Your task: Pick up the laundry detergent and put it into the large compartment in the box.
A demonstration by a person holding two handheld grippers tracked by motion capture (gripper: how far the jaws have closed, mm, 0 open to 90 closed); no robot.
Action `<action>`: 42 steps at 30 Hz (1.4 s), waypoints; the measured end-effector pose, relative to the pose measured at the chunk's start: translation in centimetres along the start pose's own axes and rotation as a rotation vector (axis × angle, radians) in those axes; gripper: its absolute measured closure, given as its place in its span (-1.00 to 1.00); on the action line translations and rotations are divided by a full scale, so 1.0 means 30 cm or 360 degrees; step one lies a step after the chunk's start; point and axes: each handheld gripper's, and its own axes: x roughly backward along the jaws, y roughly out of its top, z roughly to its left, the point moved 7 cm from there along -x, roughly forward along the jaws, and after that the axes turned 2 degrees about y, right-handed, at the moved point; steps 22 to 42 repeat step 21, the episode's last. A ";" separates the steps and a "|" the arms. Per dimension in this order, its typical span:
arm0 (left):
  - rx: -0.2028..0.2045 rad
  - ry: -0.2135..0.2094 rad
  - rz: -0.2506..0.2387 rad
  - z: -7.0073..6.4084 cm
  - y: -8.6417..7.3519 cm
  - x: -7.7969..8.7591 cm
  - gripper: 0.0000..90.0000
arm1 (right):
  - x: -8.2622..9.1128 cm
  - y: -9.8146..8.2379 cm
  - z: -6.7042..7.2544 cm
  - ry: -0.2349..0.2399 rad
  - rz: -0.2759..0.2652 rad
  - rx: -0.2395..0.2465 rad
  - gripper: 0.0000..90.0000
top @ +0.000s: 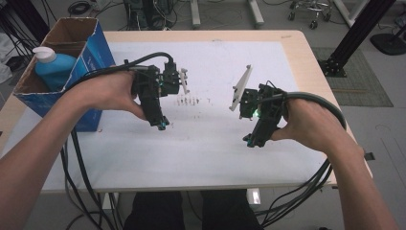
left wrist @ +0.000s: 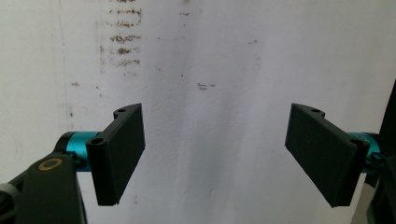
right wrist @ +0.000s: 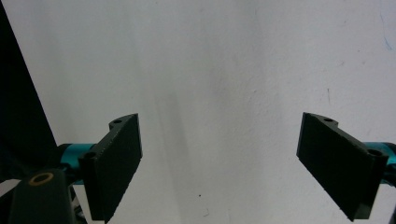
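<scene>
In the high view my left gripper (top: 162,125) is held in the left hand over the white sheet, just right of the blue box. My right gripper (top: 249,141) is held in the right hand over the sheet's right half. Both point down at the sheet. In the left gripper view the black jaws stand wide apart with nothing between the gripper (left wrist: 215,156) fingertips, above a patch of brown smudges (left wrist: 122,38). The right gripper (right wrist: 219,165) in its own view also stands open over bare white paper.
A white sheet (top: 201,153) covers most of the wooden table. An open blue cardboard box (top: 91,52) at the back left holds a blue bottle with a white cap (top: 53,67). Cables (top: 76,158) trail off the table's front edge.
</scene>
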 end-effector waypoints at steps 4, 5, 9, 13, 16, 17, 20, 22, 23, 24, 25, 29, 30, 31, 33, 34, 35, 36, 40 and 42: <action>-0.0007 -0.0001 -0.0001 -0.006 0.006 0.001 -0.55 | 0.001 -0.002 0.003 0.0006 0.0002 0.0003 -0.71; -0.0013 0.0000 -0.0002 -0.006 0.008 0.002 -0.55 | 0.001 -0.002 0.003 0.0006 0.0002 0.0003 -0.71; -0.0014 0.0005 -0.0009 -0.011 0.016 0.006 -0.55 | 0.004 -0.006 0.006 0.0001 -0.0004 -0.0001 -0.71; -0.0024 0.0010 -0.0009 -0.013 0.020 0.012 -0.55 | 0.006 -0.010 0.008 0.0003 -0.0007 -0.0005 -0.71; -0.0019 0.0009 -0.0011 -0.015 0.019 0.013 -0.55 | 0.006 -0.010 0.008 0.0003 -0.0007 -0.0004 -0.71; -0.0019 0.0009 -0.0005 -0.015 0.017 0.013 -0.55 | 0.006 -0.010 0.008 0.0001 -0.0008 -0.0003 -0.71; -0.0016 0.0015 -0.0013 -0.015 0.016 0.015 -0.55 | 0.007 -0.008 0.009 0.0000 -0.0011 0.0000 -0.71; -0.0017 0.0012 -0.0012 -0.015 0.016 0.017 -0.55 | 0.007 -0.007 0.009 0.0001 -0.0011 -0.0002 -0.71; -0.0017 0.0012 -0.0012 -0.015 0.016 0.017 -0.55 | 0.007 -0.007 0.009 0.0001 -0.0011 -0.0002 -0.71; -0.0017 0.0012 -0.0012 -0.015 0.016 0.017 -0.55 | 0.007 -0.007 0.009 0.0001 -0.0011 -0.0002 -0.71; -0.0017 0.0012 -0.0012 -0.015 0.016 0.017 -0.55 | 0.007 -0.007 0.009 0.0001 -0.0011 -0.0002 -0.71; -0.0017 0.0012 -0.0012 -0.015 0.016 0.017 -0.55 | 0.007 -0.007 0.009 0.0001 -0.0011 -0.0002 -0.71; -0.0017 0.0012 -0.0012 -0.015 0.016 0.017 -0.55 | 0.007 -0.007 0.009 0.0001 -0.0011 -0.0002 -0.71; -0.0017 0.0012 -0.0012 -0.015 0.016 0.017 -0.55 | 0.007 -0.007 0.009 0.0001 -0.0011 -0.0002 -0.71; -0.0017 0.0012 -0.0012 -0.015 0.016 0.017 -0.55 | 0.007 -0.007 0.009 0.0001 -0.0011 -0.0002 -0.71; -0.0017 0.0012 -0.0012 -0.015 0.016 0.017 -0.55 | 0.007 -0.007 0.009 0.0001 -0.0011 -0.0002 -0.71; -0.0017 0.0012 -0.0012 -0.015 0.016 0.017 -0.55 | 0.007 -0.007 0.009 0.0001 -0.0011 -0.0002 -0.71; -0.0017 0.0012 -0.0012 -0.015 0.016 0.017 -0.55 | 0.007 -0.007 0.009 0.0001 -0.0011 -0.0002 -0.71; -0.0017 0.0012 -0.0012 -0.015 0.016 0.017 -0.55 | 0.007 -0.007 0.009 0.0001 -0.0011 -0.0002 -0.71; -0.0017 0.0012 -0.0012 -0.015 0.016 0.017 -0.55 | 0.007 -0.007 0.009 0.0001 -0.0011 -0.0002 -0.71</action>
